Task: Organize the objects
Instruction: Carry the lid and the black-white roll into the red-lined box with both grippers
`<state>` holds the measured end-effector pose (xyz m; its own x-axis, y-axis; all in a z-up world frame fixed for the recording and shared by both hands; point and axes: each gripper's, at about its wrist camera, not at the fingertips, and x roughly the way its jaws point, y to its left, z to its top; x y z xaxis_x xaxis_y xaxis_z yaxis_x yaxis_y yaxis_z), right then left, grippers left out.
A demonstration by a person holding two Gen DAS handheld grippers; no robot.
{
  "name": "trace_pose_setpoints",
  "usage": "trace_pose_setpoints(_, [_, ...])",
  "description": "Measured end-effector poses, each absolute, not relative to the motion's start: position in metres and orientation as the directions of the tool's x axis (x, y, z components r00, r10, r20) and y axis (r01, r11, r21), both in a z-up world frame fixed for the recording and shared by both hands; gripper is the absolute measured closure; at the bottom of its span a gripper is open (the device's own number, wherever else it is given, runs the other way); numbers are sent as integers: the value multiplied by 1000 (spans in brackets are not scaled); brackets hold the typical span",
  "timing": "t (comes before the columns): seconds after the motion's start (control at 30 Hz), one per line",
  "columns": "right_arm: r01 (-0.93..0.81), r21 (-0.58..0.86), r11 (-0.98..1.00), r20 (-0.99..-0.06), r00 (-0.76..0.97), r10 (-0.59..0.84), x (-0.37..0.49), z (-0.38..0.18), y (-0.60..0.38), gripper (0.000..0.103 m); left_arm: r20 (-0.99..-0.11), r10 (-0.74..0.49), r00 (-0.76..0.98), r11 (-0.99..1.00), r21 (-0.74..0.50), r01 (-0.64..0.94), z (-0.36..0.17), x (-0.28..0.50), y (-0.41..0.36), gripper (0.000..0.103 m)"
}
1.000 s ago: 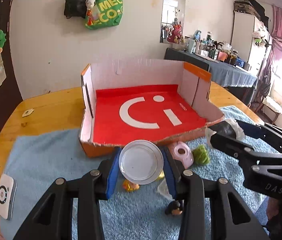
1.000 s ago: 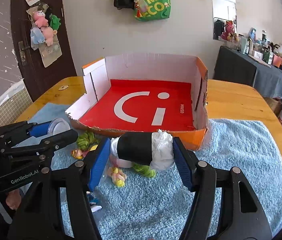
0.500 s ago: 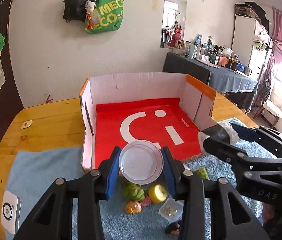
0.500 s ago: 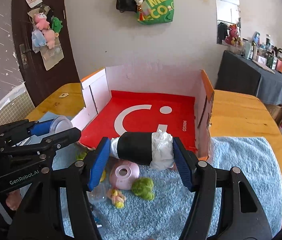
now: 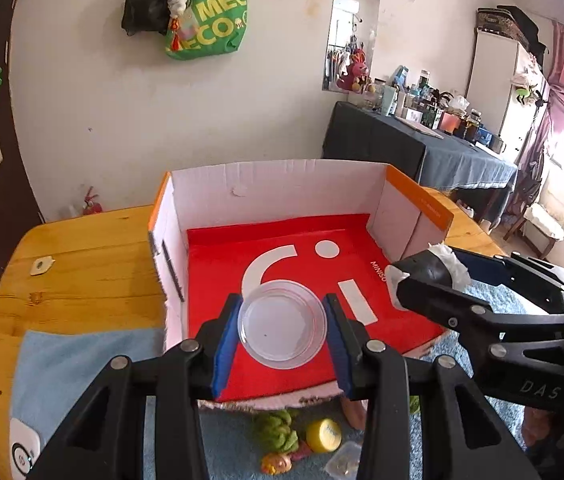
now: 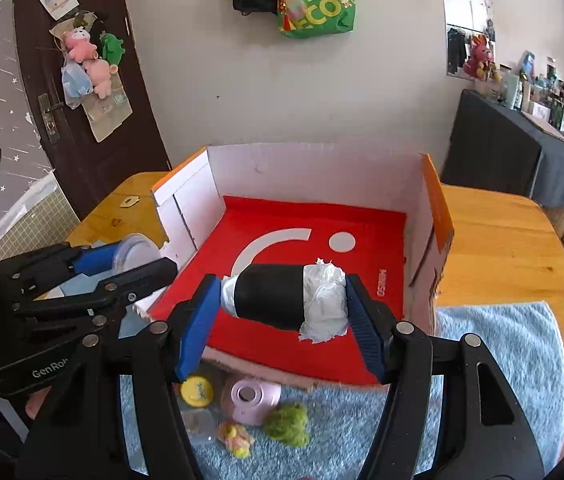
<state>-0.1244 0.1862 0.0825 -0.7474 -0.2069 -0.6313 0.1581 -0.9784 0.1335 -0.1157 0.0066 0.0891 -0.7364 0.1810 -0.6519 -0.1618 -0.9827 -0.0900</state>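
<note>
The jaws of the left gripper (image 5: 282, 334) are pressed on a round clear lid (image 5: 282, 324), one blue pad on each side of it. The jaws of the right gripper (image 6: 280, 308) are pressed on a black roll (image 6: 272, 296) that is stuffed with white paper (image 6: 323, 304). The roll is held sideways, with one pad at each end.

Both things are held up in the air over the front part of a cardboard box (image 5: 282, 192). The box has white walls, orange edges and a red floor with a big white mark on it. The front of the box is open and low. The box is set on a round wooden table (image 5: 82, 272).

A fluffy blue mat (image 6: 493, 352) is spread on the table in front of the box. Small things are left on the mat, just in front of the box: a yellow cap (image 6: 197, 390), a pink round thing (image 6: 250, 398), a green fuzzy lump (image 6: 287, 424), a small clear tub (image 5: 343, 458) and a tiny toy (image 6: 236, 438). A white gadget (image 5: 22, 454) is seen at the left edge of the table.

A green bag (image 5: 208, 20) is hung on the wall behind. A dark door (image 6: 78, 80) with soft toys on it is seen on the left in the right wrist view.
</note>
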Motion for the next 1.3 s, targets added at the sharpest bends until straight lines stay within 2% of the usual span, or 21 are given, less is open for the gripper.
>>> trace_pose_setpoints(0.73, [119,142,-983,-718,-671,-185,-204,59,199,42,-730,193,-656,-981,-139,-133,68,-196,-2,60])
trace_pose_setpoints(1.3, [73,133,-988,-827,-542,-151,-232,25,207,42,-815,180,-550,-984,-157,-91,24,-227,-4,60])
